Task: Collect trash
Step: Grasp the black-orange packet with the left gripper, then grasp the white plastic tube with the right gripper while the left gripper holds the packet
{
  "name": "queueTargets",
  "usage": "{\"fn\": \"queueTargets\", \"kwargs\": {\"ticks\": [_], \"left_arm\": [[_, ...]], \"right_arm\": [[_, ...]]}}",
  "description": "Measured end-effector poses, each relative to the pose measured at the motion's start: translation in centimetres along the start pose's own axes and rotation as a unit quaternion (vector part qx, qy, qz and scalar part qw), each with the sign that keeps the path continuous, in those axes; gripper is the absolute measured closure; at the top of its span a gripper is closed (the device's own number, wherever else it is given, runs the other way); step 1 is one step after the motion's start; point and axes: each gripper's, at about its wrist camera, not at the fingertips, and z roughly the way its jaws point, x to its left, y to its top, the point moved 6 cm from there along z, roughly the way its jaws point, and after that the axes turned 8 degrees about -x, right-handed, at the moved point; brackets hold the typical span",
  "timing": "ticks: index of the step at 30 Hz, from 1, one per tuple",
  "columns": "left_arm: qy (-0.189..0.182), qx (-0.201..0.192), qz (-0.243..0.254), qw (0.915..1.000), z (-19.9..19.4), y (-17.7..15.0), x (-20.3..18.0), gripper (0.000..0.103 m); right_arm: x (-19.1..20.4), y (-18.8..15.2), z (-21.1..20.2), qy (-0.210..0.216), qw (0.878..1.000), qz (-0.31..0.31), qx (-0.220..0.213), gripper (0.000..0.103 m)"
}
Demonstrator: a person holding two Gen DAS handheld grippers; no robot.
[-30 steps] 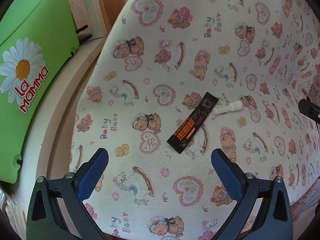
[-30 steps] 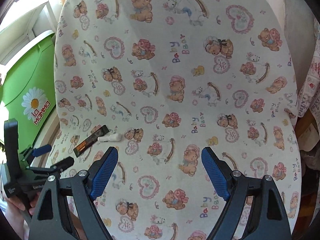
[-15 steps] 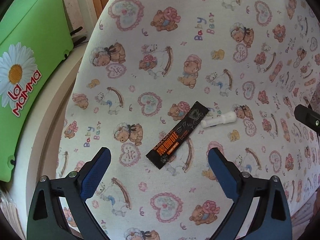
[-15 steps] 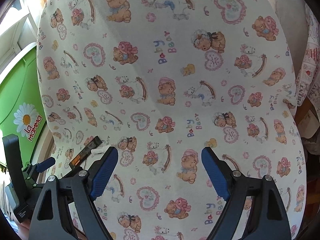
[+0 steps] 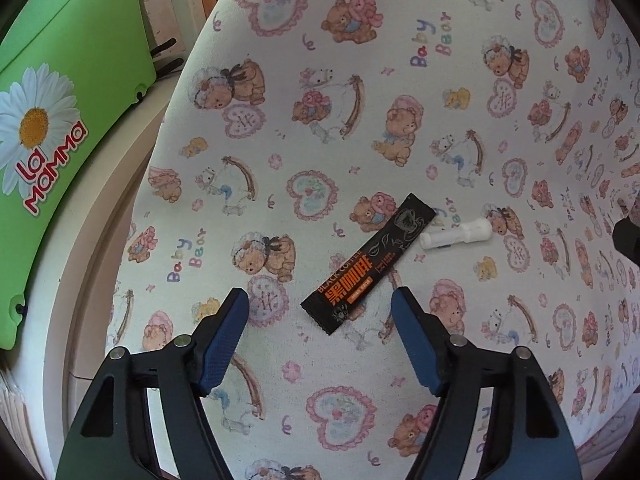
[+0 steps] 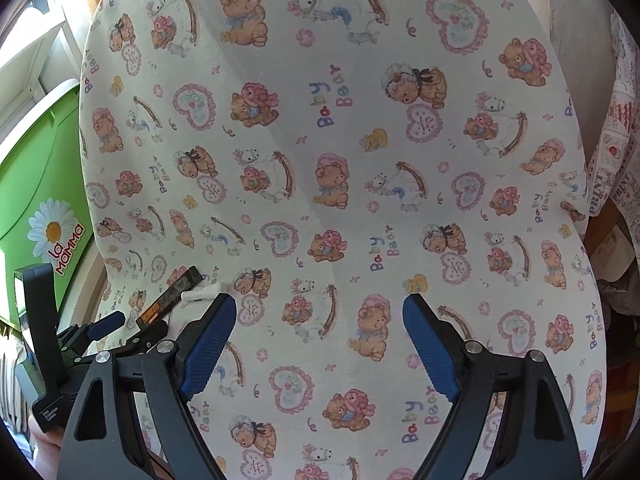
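Note:
A black coffee sachet (image 5: 370,264) with orange print lies slantwise on a bear-print cloth (image 5: 360,120). A small white plastic tube (image 5: 456,234) lies just right of its upper end. My left gripper (image 5: 320,304) hovers over the sachet's lower end, its jaws closing, the blue pads still clear of the packet on both sides. In the right wrist view the sachet (image 6: 168,298) and tube (image 6: 202,292) show at the lower left, beside the left gripper (image 6: 132,326). My right gripper (image 6: 318,312) stands open above bare cloth, nothing between its fingers.
A green plastic panel with a daisy logo (image 5: 48,128) stands left of the cloth-covered surface, past a cream rim (image 5: 100,248). Patterned fabric (image 6: 616,140) hangs at the right edge. A hand (image 6: 44,444) holds the left gripper's handle.
The left gripper has narrowed its jaws and come closer over the sachet, whose lower end now sits between the pads. The right gripper's view shifted slightly; its jaws stayed wide.

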Motion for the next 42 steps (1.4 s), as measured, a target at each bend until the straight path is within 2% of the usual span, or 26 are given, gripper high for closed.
{"fn": "queueTargets", "kwargs": {"ticks": [2, 4, 6, 11, 13, 16, 19, 22, 27, 29, 33, 37, 42], "left_arm": [[0.0, -0.001, -0.009, 1.0, -0.3, -0.4, 0.3, 0.047], [-0.007, -0.002, -0.002, 1.0, -0.5, -0.6, 0.2, 0.067], [-0.011, -0.002, 0.003, 0.9999, -0.7, -0.7, 0.0, 0.076], [-0.02, -0.003, 0.004, 0.9998, -0.7, -0.8, -0.1, 0.083], [-0.02, -0.006, 0.002, 0.9998, -1.0, -0.2, -0.6, 0.095], [-0.034, -0.009, -0.011, 0.9993, -2.0, 0.2, -0.7, 0.1], [-0.041, -0.015, -0.015, 0.9989, -2.8, 0.2, -0.6, 0.101], [-0.045, -0.026, -0.009, 0.9986, -3.8, 0.4, -0.9, 0.102], [-0.026, -0.057, -0.003, 0.998, -5.9, 0.3, -1.0, 0.102], [-0.014, -0.086, 0.005, 0.9962, -6.8, 0.9, -0.2, 0.102], [-0.017, -0.136, 0.013, 0.9904, -8.8, 2.2, 0.5, 0.102], [-0.023, -0.156, 0.011, 0.9875, -9.7, 2.9, 0.9, 0.102], [-0.026, -0.156, 0.012, 0.9873, -9.9, 2.9, 1.0, 0.102]], "right_arm": [[0.3, -0.1, 0.0, -0.008, 1.0, -0.019, -0.002, 0.016], [0.7, -0.3, 0.0, -0.014, 0.999, -0.042, -0.003, 0.016], [1.3, -0.4, 0.1, -0.017, 0.998, -0.059, -0.003, 0.016], [2.0, -0.6, 0.1, -0.014, 0.997, -0.076, -0.001, 0.016], [2.2, -0.7, 0.3, -0.013, 0.997, -0.078, 0.001, 0.016], [2.3, -0.5, 0.4, -0.011, 0.997, -0.073, 0.0, 0.016], [2.7, -0.3, 0.7, 0.008, 0.998, -0.058, 0.002, 0.016], [4.0, -0.2, 1.5, 0.055, 0.997, -0.041, 0.017, 0.018], [6.1, 0.0, 3.7, 0.088, 0.995, -0.04, 0.033, 0.043], [7.0, -0.1, 4.3, 0.1, 0.993, -0.043, 0.037, 0.045], [9.9, -1.3, 5.8, 0.106, 0.985, -0.124, 0.048, 0.045], [12.0, -2.6, 7.1, 0.083, 0.974, -0.208, 0.044, 0.049], [12.6, -2.9, 8.3, 0.086, 0.972, -0.213, 0.043, 0.053]]}}
